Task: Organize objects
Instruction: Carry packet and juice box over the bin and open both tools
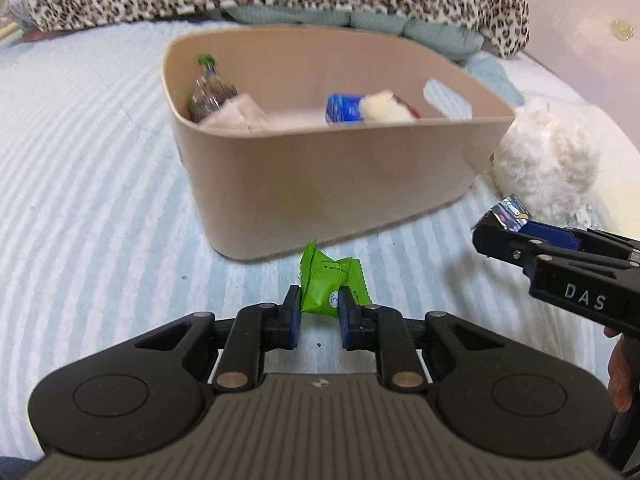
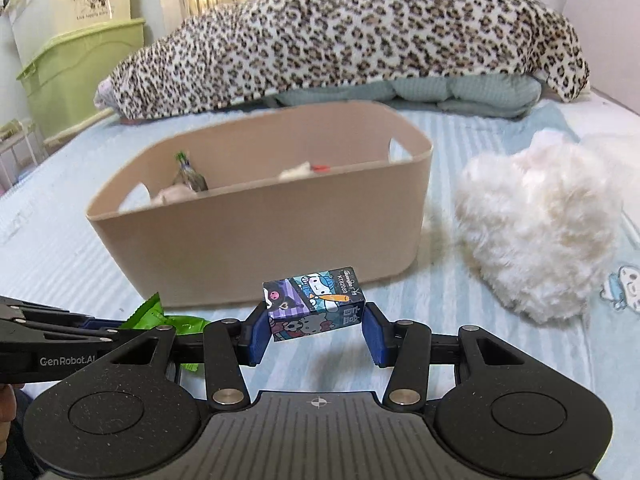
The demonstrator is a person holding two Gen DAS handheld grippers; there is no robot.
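Left wrist view: left gripper point(image 1: 319, 307), fingers clamped on crinkled green foil snack packet point(image 1: 325, 286), near side of beige plastic storage bin point(image 1: 328, 192) on striped pale-blue bed sheet point(image 1: 88, 184). Right wrist view: right gripper point(image 2: 316, 330), fingers pinching small cartoon-printed cardboard box point(image 2: 314, 310); fluffy white plush point(image 2: 536, 224) right of bin.

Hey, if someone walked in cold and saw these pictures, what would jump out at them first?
Probably the beige bin mid-bed, already holding a few things, with the leopard-print blanket heaped behind it. Next, each gripper carries something: the left gripper pinches a green packet, the right gripper a cartoon-printed box.
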